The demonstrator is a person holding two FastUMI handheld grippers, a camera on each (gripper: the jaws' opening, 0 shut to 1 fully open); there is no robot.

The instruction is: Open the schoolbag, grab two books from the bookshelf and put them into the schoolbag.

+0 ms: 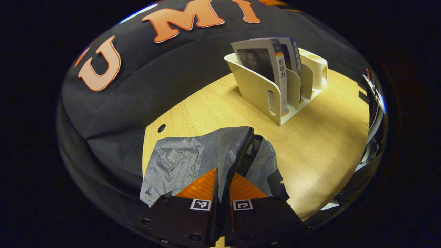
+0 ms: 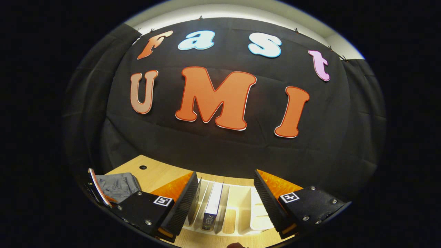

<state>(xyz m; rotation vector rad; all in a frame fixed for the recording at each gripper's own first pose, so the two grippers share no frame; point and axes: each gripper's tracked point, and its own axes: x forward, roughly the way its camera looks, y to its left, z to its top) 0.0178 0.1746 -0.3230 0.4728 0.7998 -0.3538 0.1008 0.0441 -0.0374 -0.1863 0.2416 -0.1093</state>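
Gripping: the left gripper point(image 1: 222, 187) has its two fingers pressed together on the edge of the grey schoolbag point(image 1: 193, 158), right by the dark zipper line.
Schoolbag: slumped on the wooden table point(image 1: 320, 144) straight ahead of the left fingers, its mouth gaping a little beside them; in the right gripper view it lies off to the left of that gripper.
Right gripper: the right gripper point(image 2: 227, 196) hangs above the white bookshelf point(image 2: 241, 210) with fingers spread wide, touching nothing I can see.
Books: one book point(image 2: 212, 205) stands upright between the spread fingers, nearer the left one; from the left gripper's side, two books point(image 1: 275, 65) stand in the rack's slots.
Bookshelf: well beyond the left fingers, up and to their right, apart from the bag.
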